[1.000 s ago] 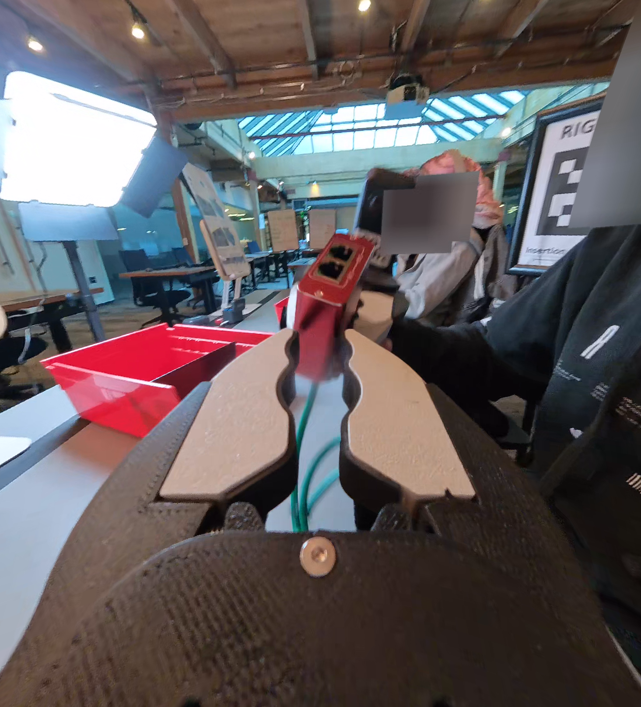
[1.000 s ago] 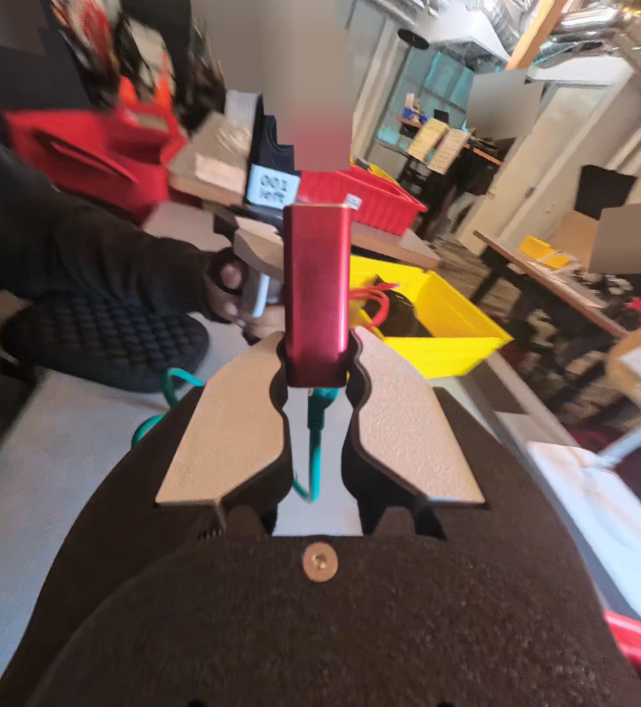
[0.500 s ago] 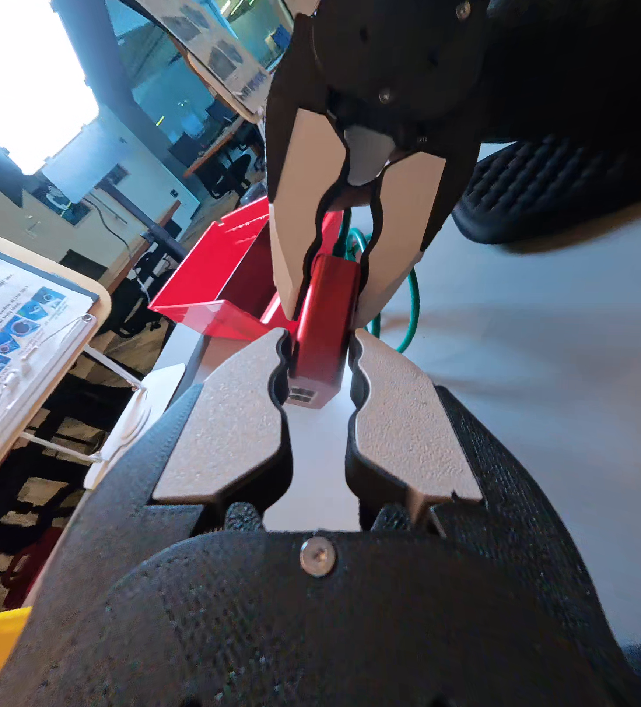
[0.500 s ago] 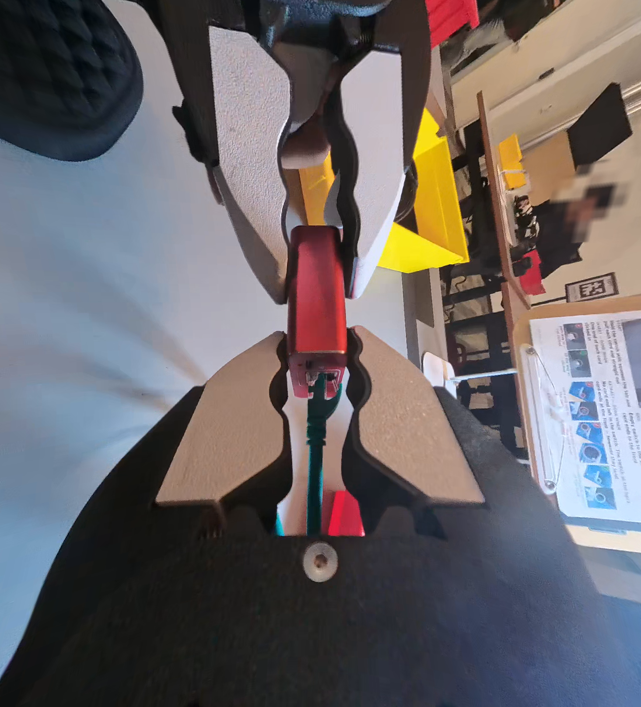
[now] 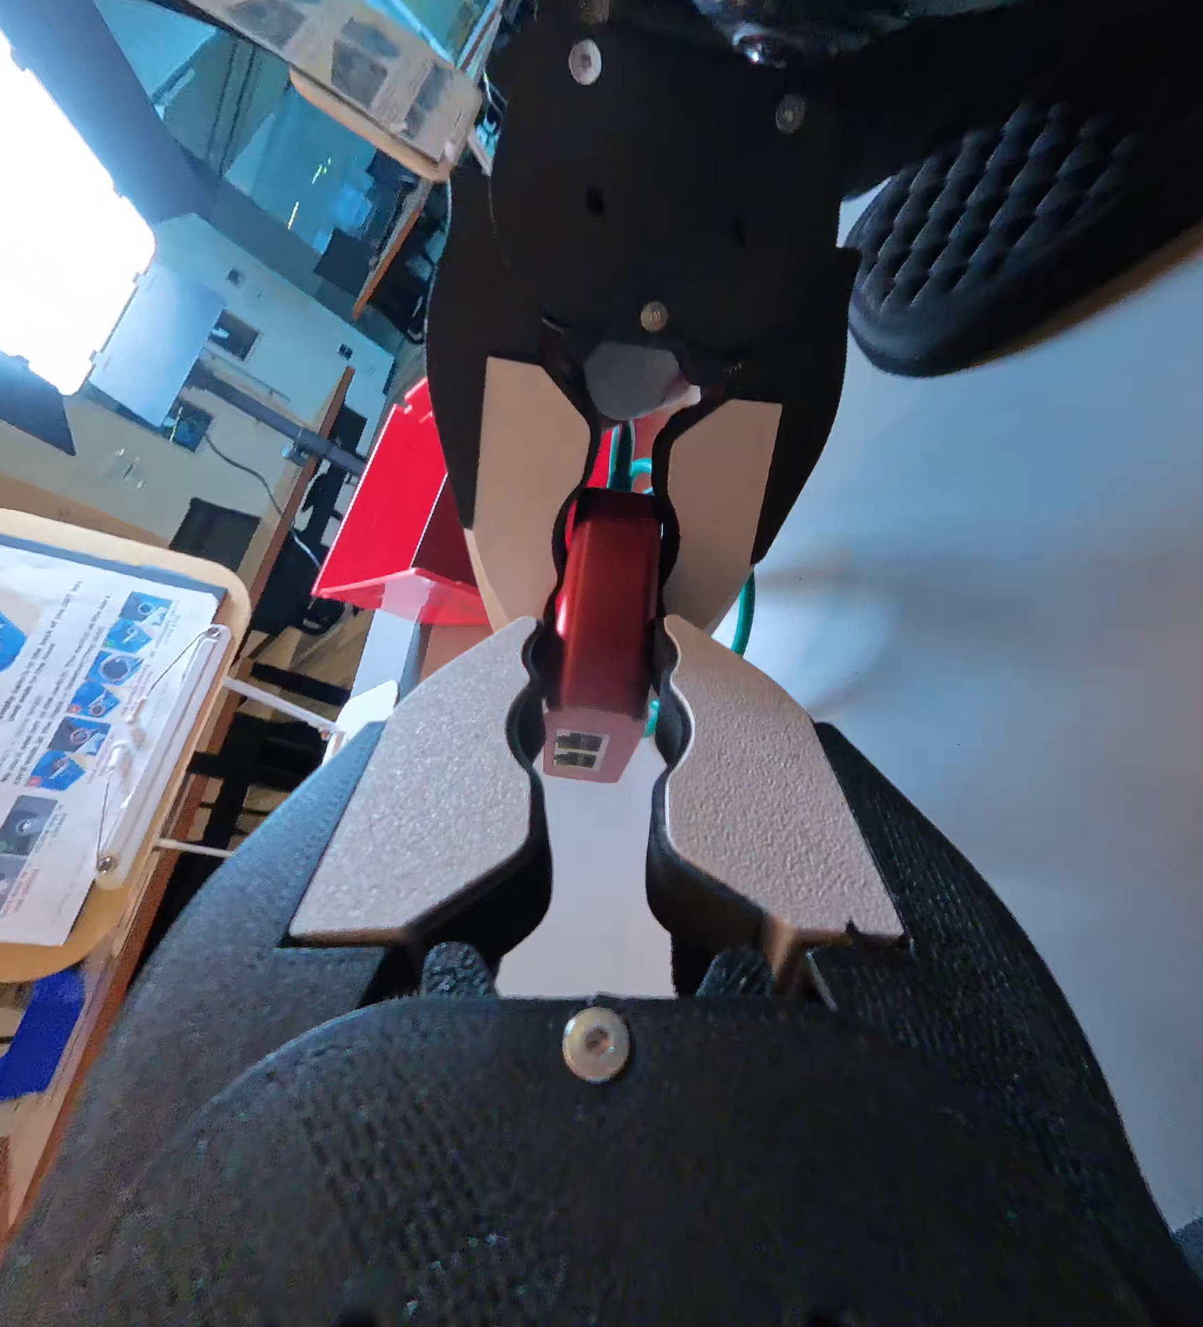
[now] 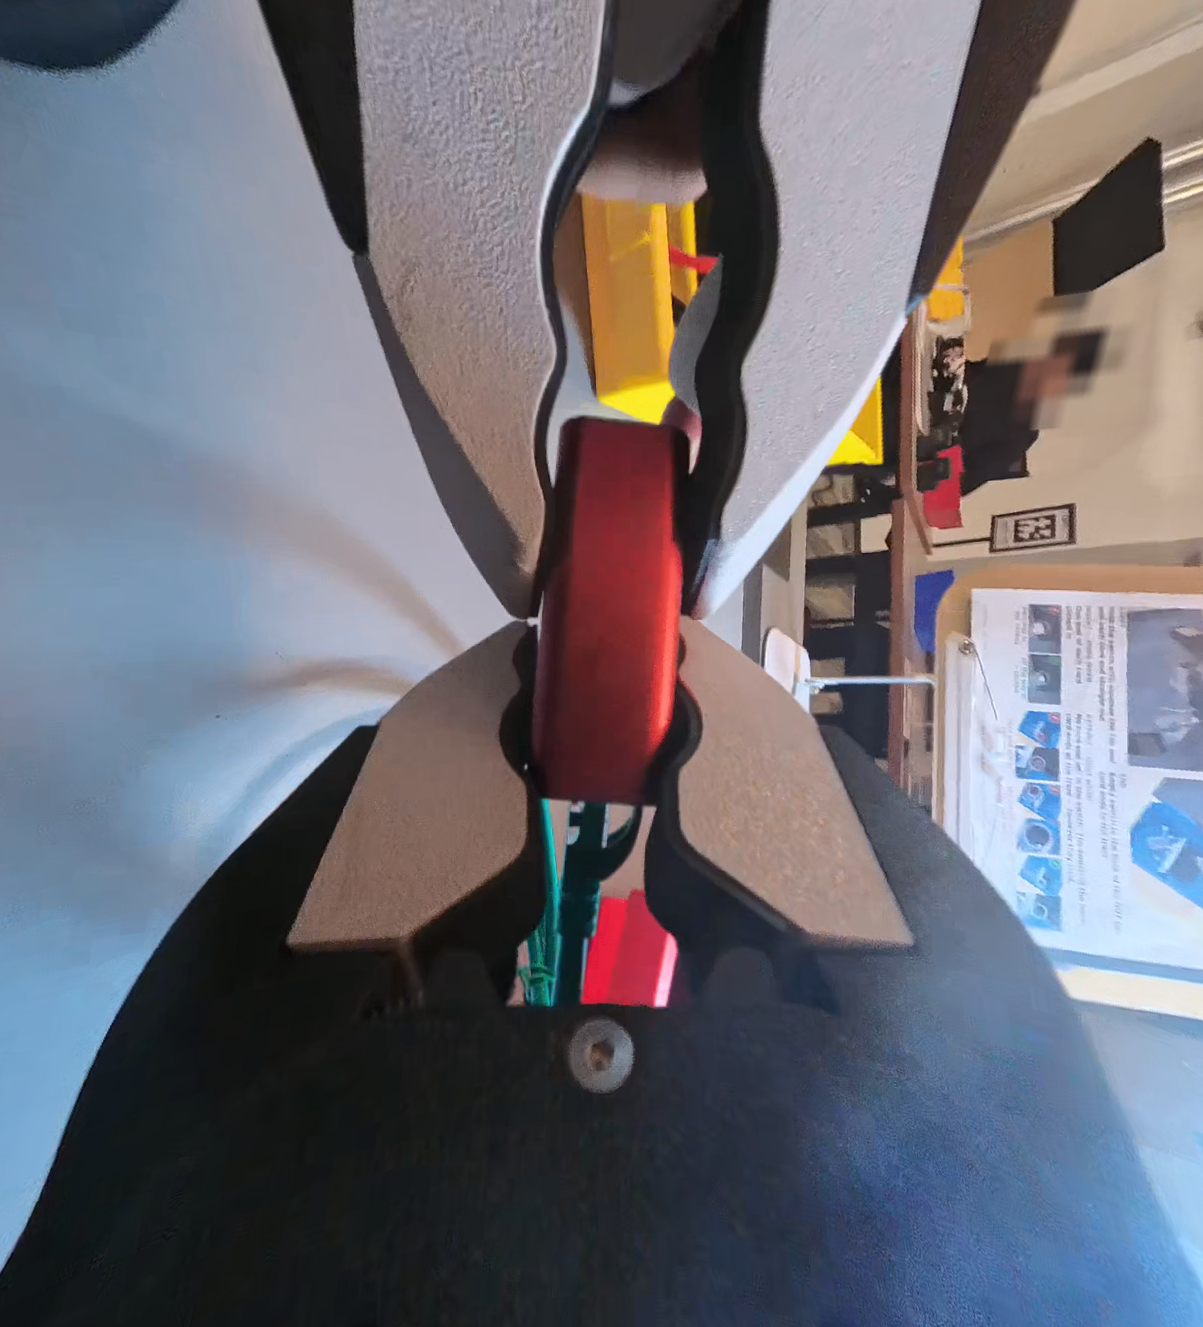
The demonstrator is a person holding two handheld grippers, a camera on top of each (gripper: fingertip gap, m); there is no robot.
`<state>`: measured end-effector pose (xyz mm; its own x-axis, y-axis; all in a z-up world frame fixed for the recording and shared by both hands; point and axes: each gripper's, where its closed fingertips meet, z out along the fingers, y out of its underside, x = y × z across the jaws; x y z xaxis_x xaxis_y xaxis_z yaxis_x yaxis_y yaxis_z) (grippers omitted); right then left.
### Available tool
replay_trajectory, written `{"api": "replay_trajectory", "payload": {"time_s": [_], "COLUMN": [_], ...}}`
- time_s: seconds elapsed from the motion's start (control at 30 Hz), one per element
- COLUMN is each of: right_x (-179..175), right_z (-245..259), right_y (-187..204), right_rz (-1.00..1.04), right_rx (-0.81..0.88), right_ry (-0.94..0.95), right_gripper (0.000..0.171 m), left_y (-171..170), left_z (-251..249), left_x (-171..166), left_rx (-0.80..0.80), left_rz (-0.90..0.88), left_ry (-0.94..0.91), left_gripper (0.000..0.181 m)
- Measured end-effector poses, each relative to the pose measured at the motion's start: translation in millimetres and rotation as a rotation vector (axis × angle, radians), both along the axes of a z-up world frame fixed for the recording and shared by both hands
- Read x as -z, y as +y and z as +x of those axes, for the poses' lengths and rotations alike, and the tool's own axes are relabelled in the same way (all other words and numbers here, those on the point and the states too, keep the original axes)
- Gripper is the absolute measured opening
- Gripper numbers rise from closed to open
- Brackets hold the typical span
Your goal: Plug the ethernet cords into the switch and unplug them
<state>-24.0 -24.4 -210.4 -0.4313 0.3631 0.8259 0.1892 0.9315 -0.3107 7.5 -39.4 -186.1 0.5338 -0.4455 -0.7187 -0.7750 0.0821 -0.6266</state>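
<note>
A red ethernet switch (image 5: 602, 668) is held between both grippers above the white table (image 5: 1015, 646). My left gripper (image 5: 600, 625) is shut on its end with two empty ports, which faces the left camera. My right gripper (image 5: 606, 567) comes in from the top of that view, shut on the far end. In the right wrist view my right gripper (image 6: 602, 632) grips the switch (image 6: 606, 704), and the left gripper (image 6: 609, 581) meets it tip to tip from above. A green ethernet cord (image 6: 581, 862) is plugged into the end near the right camera and trails behind in the left wrist view (image 5: 746, 610).
A red bin (image 5: 397, 531) stands at the table's edge beyond the switch. A yellow bin (image 6: 627, 323) shows between the left gripper's fingers. A clipboard with an instruction sheet (image 5: 60, 718) stands beside the table. A black textured pad (image 5: 1015, 215) lies on the table. Less than 4 cm separates the two grippers' tips.
Both grippers have tilted down from facing the room to facing the table, with the switch still held. They have closed in along the switch until their fingertips nearly touch.
</note>
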Motion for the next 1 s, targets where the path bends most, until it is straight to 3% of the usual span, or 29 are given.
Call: {"api": "replay_trajectory", "payload": {"time_s": [0.1,0.23,0.33,0.43,0.57,0.67,0.77,0.93,1.0], "right_x": [-2,-6,-26,-40,-37,-25,-21,-23,-23], "right_z": [-3,-5,-4,0,7,10,11,10,11], "right_y": [4,24,41,53,57,57,58,60,61], "right_rz": [0.022,0.024,-0.013,-0.057,-0.084,-0.08,-0.089,-0.115,-0.118], "right_rx": [0.009,0.035,0.049,0.067,0.071,0.075,0.077,0.082,0.085], "right_ry": [0.034,0.103,0.205,0.26,0.265,0.246,0.24,0.247,0.252], "right_gripper": [0.03,0.03,0.029,0.029,0.03,0.03,0.03,0.03,0.03], "left_y": [2,0,-3,-19,-41,-58,-58,-43,-37], "left_z": [-2,-20,-86,-167,-264,-317,-327,-344,-353], "left_x": [0,-22,-54,-64,-39,-2,26,52,49], "left_rx": [-0.01,-0.012,-0.228,-0.489,-0.756,-0.891,-0.88,-0.894,-0.908], "left_rz": [-0.015,-0.063,0.015,-0.035,-0.233,-0.474,-0.605,-0.629,-0.575], "left_ry": [-0.06,-0.334,-0.434,-0.442,-0.211,0.022,0.086,0.324,0.399], "left_gripper": [0.027,0.034,0.032,0.035,0.036,0.037,0.036,0.033,0.011]}}
